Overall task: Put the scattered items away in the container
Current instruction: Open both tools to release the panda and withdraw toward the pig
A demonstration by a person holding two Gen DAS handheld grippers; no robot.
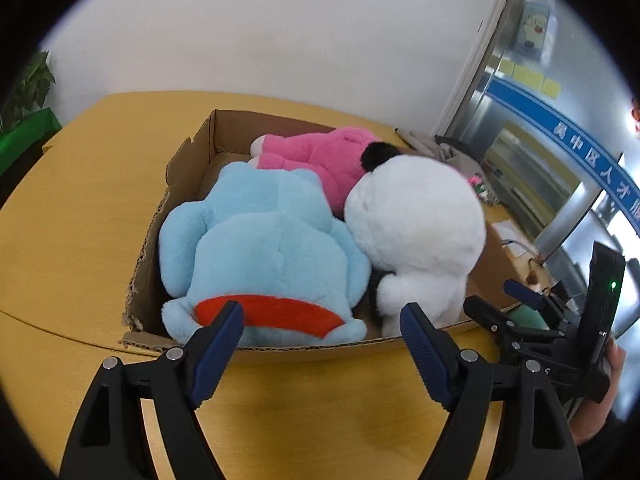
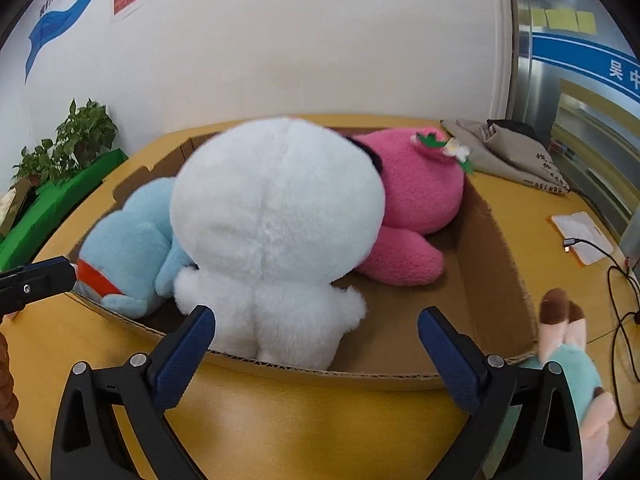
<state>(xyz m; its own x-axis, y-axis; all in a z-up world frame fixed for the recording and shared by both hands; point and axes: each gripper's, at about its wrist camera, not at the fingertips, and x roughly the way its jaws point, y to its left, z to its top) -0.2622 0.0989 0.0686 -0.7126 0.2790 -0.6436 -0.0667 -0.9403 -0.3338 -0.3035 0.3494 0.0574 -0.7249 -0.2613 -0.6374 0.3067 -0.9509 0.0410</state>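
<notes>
A cardboard box [image 1: 188,156] [image 2: 492,240] stands on the wooden table and holds three plush toys: a light blue one with a red band [image 1: 264,248] [image 2: 128,248], a white one with a black ear [image 1: 416,224] [image 2: 276,224], and a pink one with a flower [image 1: 320,156] [image 2: 416,196]. My left gripper [image 1: 322,320] is open and empty, just in front of the box's near wall. My right gripper [image 2: 316,326] is open and empty at the near wall, behind the white toy. A small doll in a teal dress [image 2: 568,360] lies on the table outside the box, by my right gripper's right finger.
A grey folded cloth [image 2: 504,152] lies on the table behind the box. A white card and a black cable [image 2: 600,248] are at the right. Potted plants on a green stand [image 2: 64,148] are beyond the table's left edge. The right gripper shows in the left wrist view [image 1: 520,308].
</notes>
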